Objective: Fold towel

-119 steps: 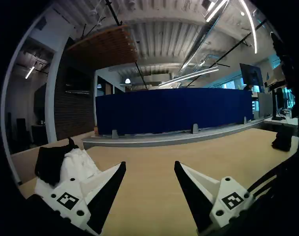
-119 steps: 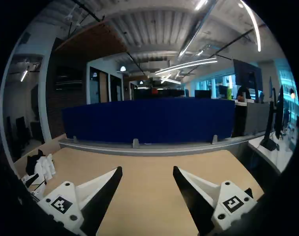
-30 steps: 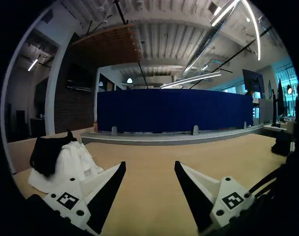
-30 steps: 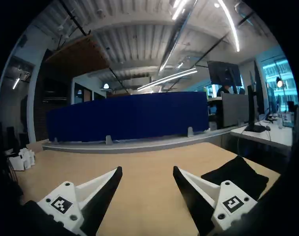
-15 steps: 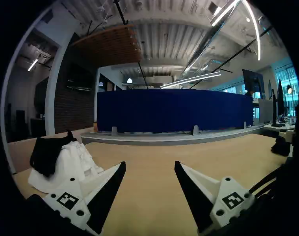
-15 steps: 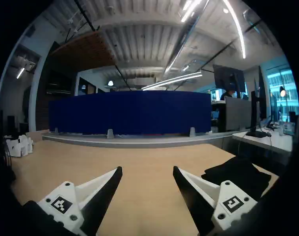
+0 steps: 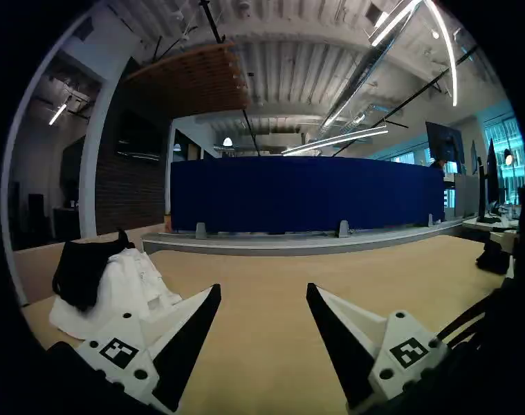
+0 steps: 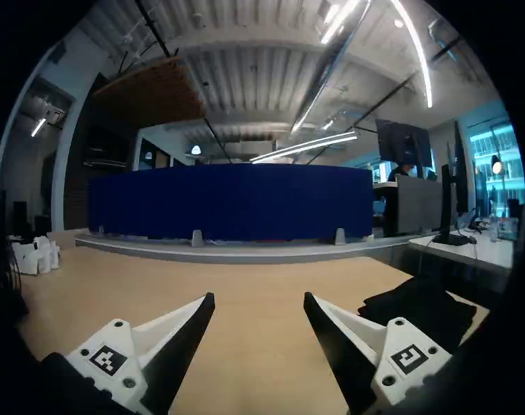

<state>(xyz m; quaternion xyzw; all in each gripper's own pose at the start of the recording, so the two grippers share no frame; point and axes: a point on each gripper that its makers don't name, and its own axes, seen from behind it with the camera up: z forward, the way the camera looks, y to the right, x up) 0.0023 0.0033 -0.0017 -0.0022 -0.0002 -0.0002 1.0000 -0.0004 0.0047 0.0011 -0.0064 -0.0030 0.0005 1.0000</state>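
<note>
Black towel (image 8: 422,309) is lying on table (image 8: 262,277), near side of blue divider (image 8: 231,200), toward its right end. Prob. soft, light, limp; I'd be pinching a corner. Right gripper (image 8: 258,296) is hovering w/ jaws wide apart, holding nothing, towel just beside. Left gripper (image 7: 262,287) is also gaping, empty; white/black cloth pile (image 7: 113,287) toward divider's left end.

**Left gripper view.** Bare wooden table (image 7: 276,263) runs free through the centre of the frame, ahead of the left gripper (image 7: 262,286), as far as the blue partition (image 7: 304,194) closing the far edge. At lower left, a white cloth heap (image 7: 134,287) topped by a black cloth (image 7: 82,270) blocks that side. A dark object (image 7: 494,257), possibly more fabric, sits at the right edge.

**Right gripper view.** The table centre is free ahead of the right gripper (image 8: 258,296). A black folded cloth (image 8: 421,308) lies at lower right, and a small white object (image 8: 35,254) stands at far left.
</note>
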